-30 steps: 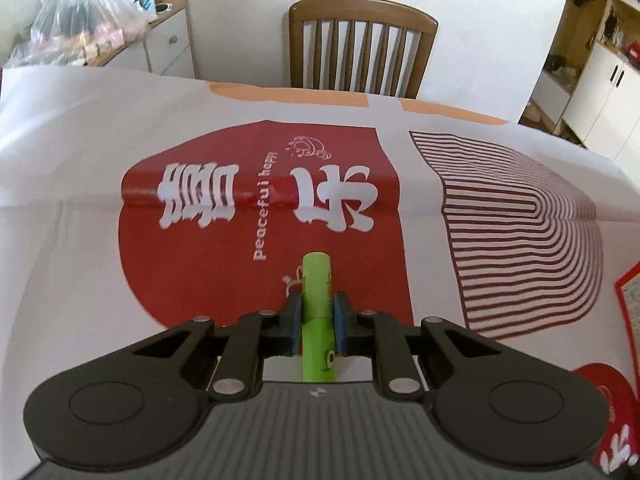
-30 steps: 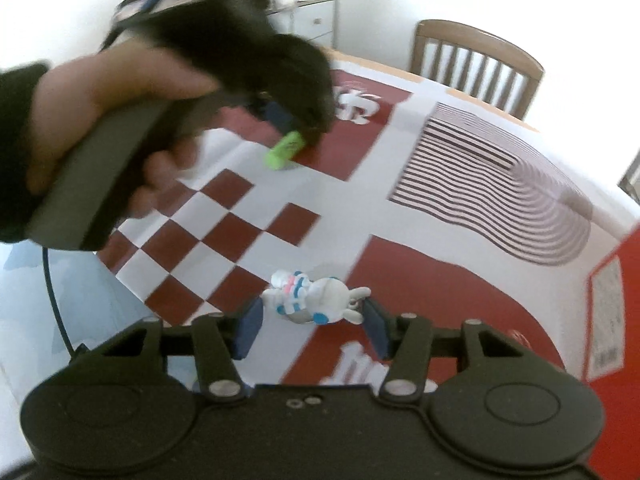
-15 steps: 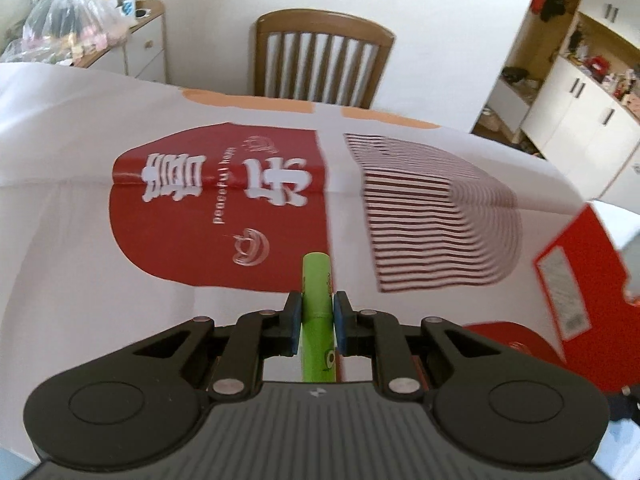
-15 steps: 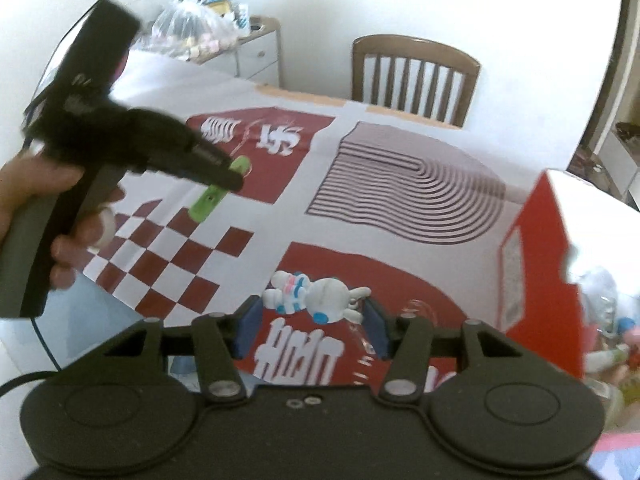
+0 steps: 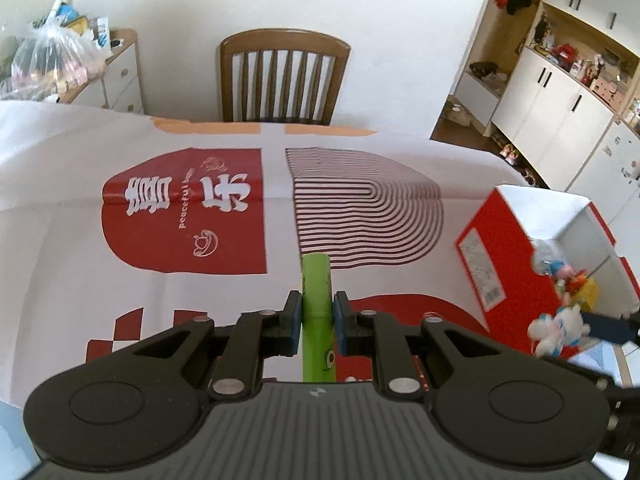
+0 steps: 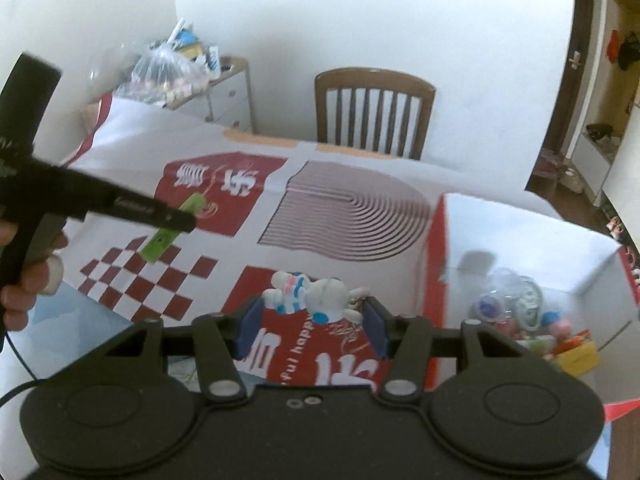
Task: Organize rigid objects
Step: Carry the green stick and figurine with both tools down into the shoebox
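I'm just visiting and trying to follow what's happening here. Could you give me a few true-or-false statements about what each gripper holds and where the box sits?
1. The left gripper clamps a bright green plastic stick. True.
2. The right gripper is empty. False: it holds a white rabbit figurine with blue patches.
3. The red-and-white open cardboard box already contains small toys. True.
4. Both held items rest on the tablecloth. False: both are held above it.

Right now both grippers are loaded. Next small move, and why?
Probably carry the right gripper a little further right, over the open red box, before releasing. It is clamped on the white rabbit figure, which sits beside the box wall, not above the opening where other toys lie. The left gripper, clamped on the green stick, is farther away.
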Available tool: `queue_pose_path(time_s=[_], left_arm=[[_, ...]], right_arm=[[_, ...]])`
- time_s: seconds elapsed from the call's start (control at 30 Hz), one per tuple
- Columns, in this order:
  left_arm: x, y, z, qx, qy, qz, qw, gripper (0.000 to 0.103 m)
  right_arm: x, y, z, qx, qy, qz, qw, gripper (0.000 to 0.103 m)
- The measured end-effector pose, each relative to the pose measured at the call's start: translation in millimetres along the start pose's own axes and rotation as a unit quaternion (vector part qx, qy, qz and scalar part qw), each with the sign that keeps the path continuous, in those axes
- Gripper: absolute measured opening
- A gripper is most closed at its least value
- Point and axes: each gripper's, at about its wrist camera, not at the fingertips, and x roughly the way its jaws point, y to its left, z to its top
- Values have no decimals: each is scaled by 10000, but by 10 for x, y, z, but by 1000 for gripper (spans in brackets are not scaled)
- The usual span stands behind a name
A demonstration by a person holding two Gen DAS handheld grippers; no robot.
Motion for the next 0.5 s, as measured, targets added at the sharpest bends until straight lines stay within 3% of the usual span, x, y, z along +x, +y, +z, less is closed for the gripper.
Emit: queue_pose_path(time_s=[0.2,0.5], left_arm=[[-186,-276,37,104,-73,-94,9999,17],[-320,-992,110,427,-180,-335,9984,17]], right_arm=[[-231,-264,19,-13,-217,-104,9997,53],[-484,-854,-47,126,-405,-247,9988,53]])
